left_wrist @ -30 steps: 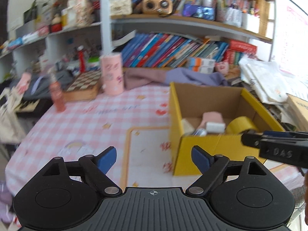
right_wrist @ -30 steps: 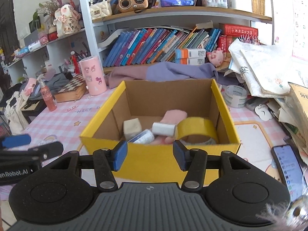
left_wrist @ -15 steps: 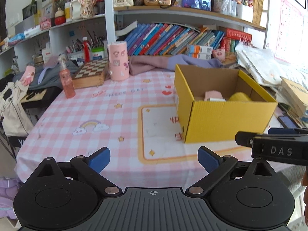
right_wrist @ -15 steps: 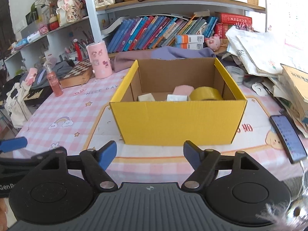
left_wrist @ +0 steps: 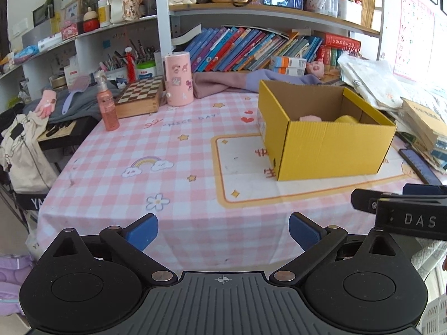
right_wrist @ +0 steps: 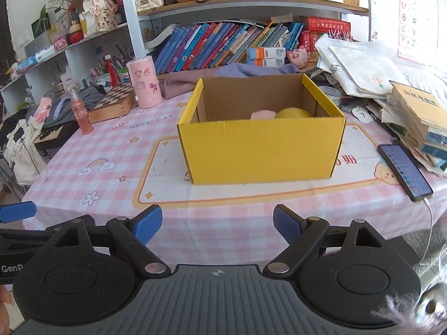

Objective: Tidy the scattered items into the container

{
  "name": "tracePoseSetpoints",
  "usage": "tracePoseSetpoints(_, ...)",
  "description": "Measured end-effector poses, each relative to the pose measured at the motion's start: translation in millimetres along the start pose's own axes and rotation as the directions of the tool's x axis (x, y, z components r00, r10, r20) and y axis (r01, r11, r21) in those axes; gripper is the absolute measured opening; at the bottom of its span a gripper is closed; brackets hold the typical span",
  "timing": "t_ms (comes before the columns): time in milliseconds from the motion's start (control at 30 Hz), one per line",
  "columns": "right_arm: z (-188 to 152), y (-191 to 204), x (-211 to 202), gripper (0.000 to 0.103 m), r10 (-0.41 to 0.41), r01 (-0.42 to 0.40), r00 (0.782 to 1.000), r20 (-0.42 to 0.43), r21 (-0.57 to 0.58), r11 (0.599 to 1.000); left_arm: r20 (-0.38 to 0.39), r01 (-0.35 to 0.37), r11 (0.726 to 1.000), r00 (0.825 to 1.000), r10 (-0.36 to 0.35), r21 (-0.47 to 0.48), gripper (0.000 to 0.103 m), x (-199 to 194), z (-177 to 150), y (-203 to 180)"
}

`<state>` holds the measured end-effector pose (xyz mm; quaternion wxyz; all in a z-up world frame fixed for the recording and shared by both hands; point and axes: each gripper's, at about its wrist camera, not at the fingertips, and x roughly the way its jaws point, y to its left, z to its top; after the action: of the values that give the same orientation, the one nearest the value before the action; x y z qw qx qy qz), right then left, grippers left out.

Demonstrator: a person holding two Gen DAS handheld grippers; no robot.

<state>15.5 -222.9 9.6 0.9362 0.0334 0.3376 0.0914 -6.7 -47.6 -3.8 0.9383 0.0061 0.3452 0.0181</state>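
Off the tabletop's six-o'clock edge, both grippers (left gripper, right gripper) hang empty, jaws opening; yellow box looks filled, tidying apparently finished.

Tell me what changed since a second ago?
Both grippers backed away from the yellow cardboard box, so it looks smaller. The right gripper and the left gripper are opening with nothing between the jaws. The box and the things inside stayed put on the pink checked tablecloth.
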Motion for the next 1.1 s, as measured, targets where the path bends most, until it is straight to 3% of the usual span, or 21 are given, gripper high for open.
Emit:
tracePoseSetpoints(733,-19.3,16.4,-9.4,0.092,-0.002,0.002,1.000,-0.026,-0.018,1.000,-0.078,-0.045,0.999,0.996,0.043,-0.028,0.103,-4.7,-19.7,23.0)
tracePoseSetpoints(1100,-19.2,16.1,-2.2,0.092,-0.013,0.012,0.999,-0.049,-0.016,1.000,-0.087,-0.027,0.999,0.996,0.025,-0.022,0.103,-0.2,-18.7,21.8)
